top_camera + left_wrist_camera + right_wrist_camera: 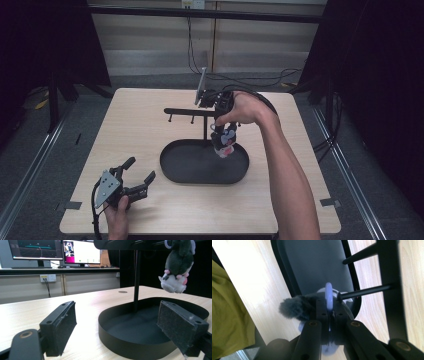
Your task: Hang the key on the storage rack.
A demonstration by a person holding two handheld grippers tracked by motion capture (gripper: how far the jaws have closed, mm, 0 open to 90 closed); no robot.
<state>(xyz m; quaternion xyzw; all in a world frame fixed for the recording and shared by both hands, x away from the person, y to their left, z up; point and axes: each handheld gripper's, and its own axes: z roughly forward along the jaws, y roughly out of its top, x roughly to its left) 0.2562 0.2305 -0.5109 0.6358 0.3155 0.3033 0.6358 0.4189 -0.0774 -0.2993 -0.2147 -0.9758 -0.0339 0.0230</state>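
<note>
Pale worktop (140,130) from above: right hand-held gripper (223,131) dangles a plush toy (224,142) over the black tray (172,165); left hand-held gripper (136,176) rests spread, farther off; right gripper view: pinched ring (329,298) just touching the peg (364,291) tip.

No text, label, brand, number or sign can be read anywhere. The two monitors (56,250) behind the worktop in the left gripper view show coloured windows and graphics (too small and blurred to make out any words), and the wall socket plate (48,277) below them bears no legible marking.
</note>
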